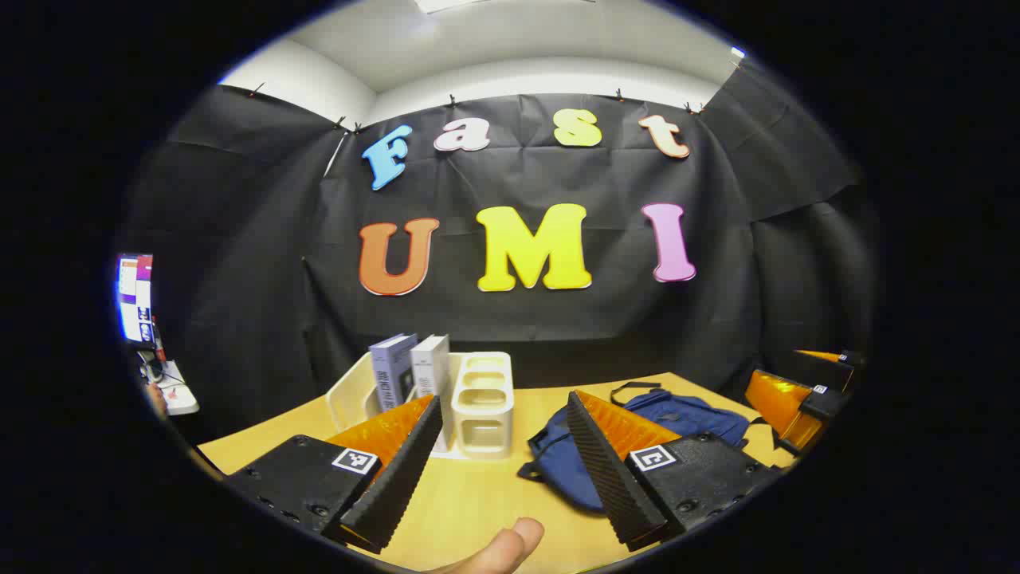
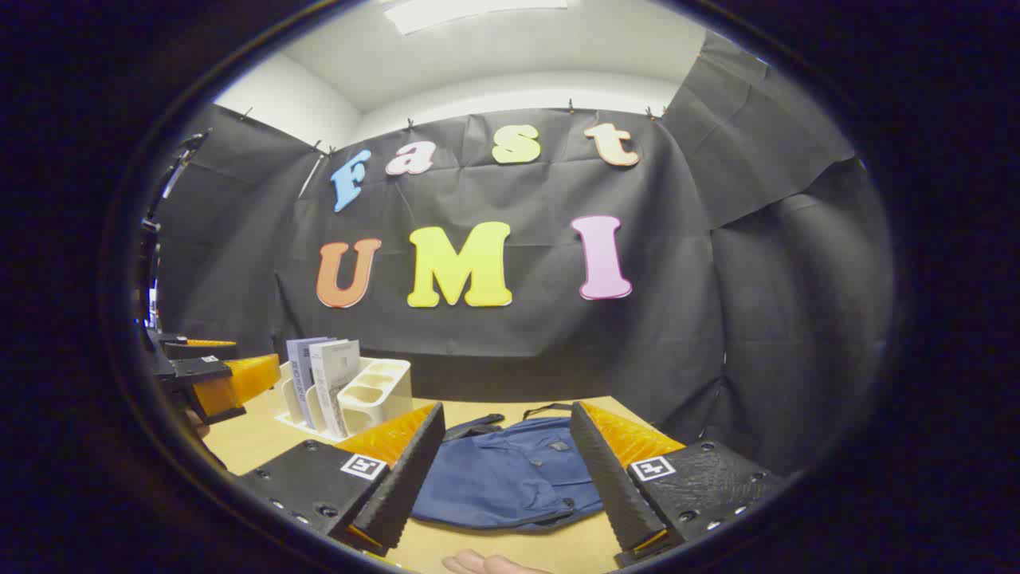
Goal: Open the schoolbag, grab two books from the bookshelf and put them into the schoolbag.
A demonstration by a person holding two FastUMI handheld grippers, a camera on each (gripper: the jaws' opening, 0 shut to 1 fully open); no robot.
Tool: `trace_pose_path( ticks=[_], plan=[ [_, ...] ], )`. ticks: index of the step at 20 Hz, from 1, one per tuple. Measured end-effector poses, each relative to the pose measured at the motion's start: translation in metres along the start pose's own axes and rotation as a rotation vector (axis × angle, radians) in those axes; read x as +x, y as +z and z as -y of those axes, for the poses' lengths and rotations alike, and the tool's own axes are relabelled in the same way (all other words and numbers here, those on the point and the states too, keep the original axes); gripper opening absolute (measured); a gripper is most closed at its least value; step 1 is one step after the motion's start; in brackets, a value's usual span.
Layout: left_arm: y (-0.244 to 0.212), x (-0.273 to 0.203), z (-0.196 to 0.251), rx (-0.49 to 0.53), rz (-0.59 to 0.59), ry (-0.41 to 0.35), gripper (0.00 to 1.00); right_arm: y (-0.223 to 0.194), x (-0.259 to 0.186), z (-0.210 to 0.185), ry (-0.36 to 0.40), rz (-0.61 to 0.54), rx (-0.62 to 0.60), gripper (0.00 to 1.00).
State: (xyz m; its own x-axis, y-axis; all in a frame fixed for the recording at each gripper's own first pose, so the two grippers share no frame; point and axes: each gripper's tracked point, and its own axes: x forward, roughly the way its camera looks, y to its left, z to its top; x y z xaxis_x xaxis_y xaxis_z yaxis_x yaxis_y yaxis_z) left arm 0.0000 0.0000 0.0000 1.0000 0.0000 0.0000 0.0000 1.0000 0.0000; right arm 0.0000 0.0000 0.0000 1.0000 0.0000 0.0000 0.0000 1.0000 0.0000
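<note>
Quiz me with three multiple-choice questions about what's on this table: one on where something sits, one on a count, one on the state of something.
1. Where do the books stand?
A. In the white bookshelf
B. Inside the schoolbag
C. Flat on the table

2. How many books are there?
A. One
B. Two
C. Four

3. How is the left hand-held gripper?
A. Shut on a book
B. Shut on the schoolbag
C. Open, holding nothing

Answers:
1. A: the books stand upright in the bookshelf on the table.
2. B: two spines show side by side, in both views.
3. C: the left hand-held gripper has its fingers spread wide with bare table between them; the blue schoolbag lies apart, and the right hand-held gripper is open as well.
</note>
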Motion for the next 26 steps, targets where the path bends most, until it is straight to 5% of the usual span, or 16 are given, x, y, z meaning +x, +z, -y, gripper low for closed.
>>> trace_pose_path(
  ticks=[2, 6, 15, 26],
  plan=[
    [-0.008, -0.009, -0.02, -0.017, -0.019, 0.006, 0.99, 0.004, -0.007, -0.014, -0.017, -0.001, -0.021, 0.96],
    [-0.002, -0.019, -0.039, -0.019, -0.031, -0.075, 0.94, 0.004, -0.019, -0.041, -0.018, -0.012, -0.014, 0.95],
    [0.006, -0.023, -0.082, 0.003, -0.013, -0.027, 0.98, -0.034, -0.005, -0.058, -0.064, -0.125, -0.128, 0.97],
    [-0.003, -0.014, -0.092, 0.014, -0.04, 0.001, 0.97, -0.122, 0.061, -0.109, 0.024, -0.336, -0.243, 0.95]
  ],
)
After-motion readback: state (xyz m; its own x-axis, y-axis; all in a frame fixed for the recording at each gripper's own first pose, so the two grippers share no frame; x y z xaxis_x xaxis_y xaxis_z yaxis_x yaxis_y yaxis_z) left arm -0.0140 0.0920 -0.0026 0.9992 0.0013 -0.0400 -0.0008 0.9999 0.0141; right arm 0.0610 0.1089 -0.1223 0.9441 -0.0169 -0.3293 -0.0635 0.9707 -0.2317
